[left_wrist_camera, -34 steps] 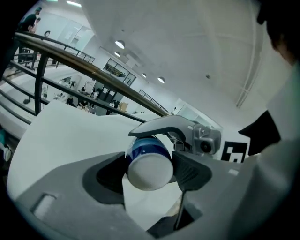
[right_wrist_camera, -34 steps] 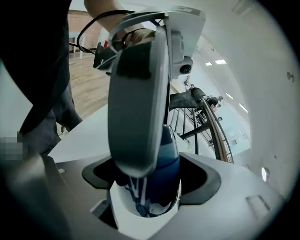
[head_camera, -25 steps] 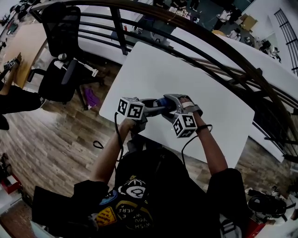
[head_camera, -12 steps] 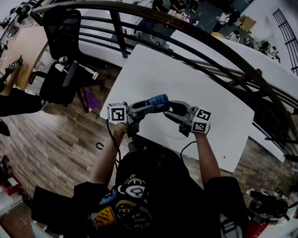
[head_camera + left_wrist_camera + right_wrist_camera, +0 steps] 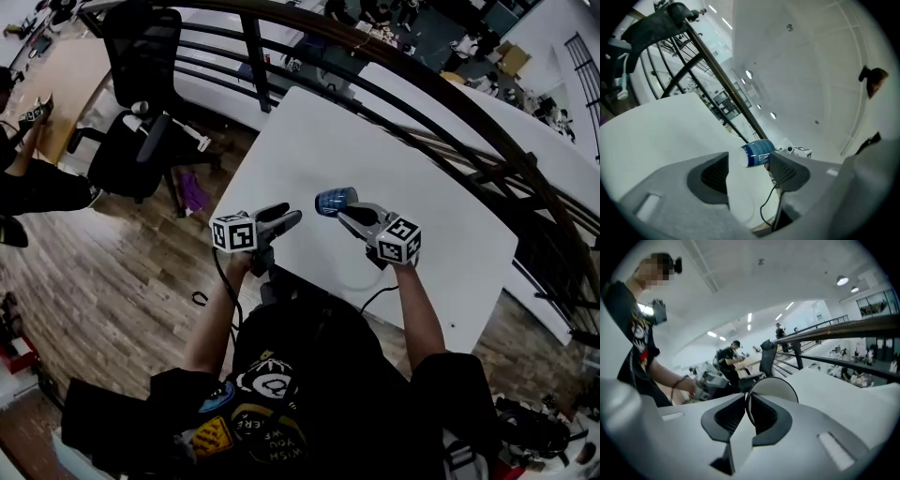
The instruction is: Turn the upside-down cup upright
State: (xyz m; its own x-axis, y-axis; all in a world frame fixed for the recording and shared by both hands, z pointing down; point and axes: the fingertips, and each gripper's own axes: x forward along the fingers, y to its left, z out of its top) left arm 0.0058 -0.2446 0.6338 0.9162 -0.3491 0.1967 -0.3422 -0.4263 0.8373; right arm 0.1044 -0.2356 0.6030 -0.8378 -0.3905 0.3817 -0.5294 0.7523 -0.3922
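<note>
The blue cup [image 5: 335, 200] hangs over the white table [image 5: 394, 141], lying roughly on its side. My right gripper [image 5: 345, 212] has the cup's wall between its jaws, which are closing on it. In the right gripper view the cup's round rim [image 5: 774, 389] stands just past the pads, pinched at its near edge. My left gripper [image 5: 289, 217] is apart from the cup, to its left. Its jaws are wide, closing slightly, with nothing between them. In the left gripper view the cup [image 5: 757, 152] shows beyond the left gripper [image 5: 747, 171], white end toward the left.
A dark curved railing [image 5: 441, 103] runs along the table's far side. A black office chair [image 5: 141, 103] stands on the wood floor [image 5: 112, 281] at the left. The near table edge [image 5: 309, 278] lies just below the grippers. People sit at desks in the distance.
The left gripper let go of the cup and drew back to the left. The right gripper rolled over, closed on the cup's rim and now carries it slightly farther over the table.
</note>
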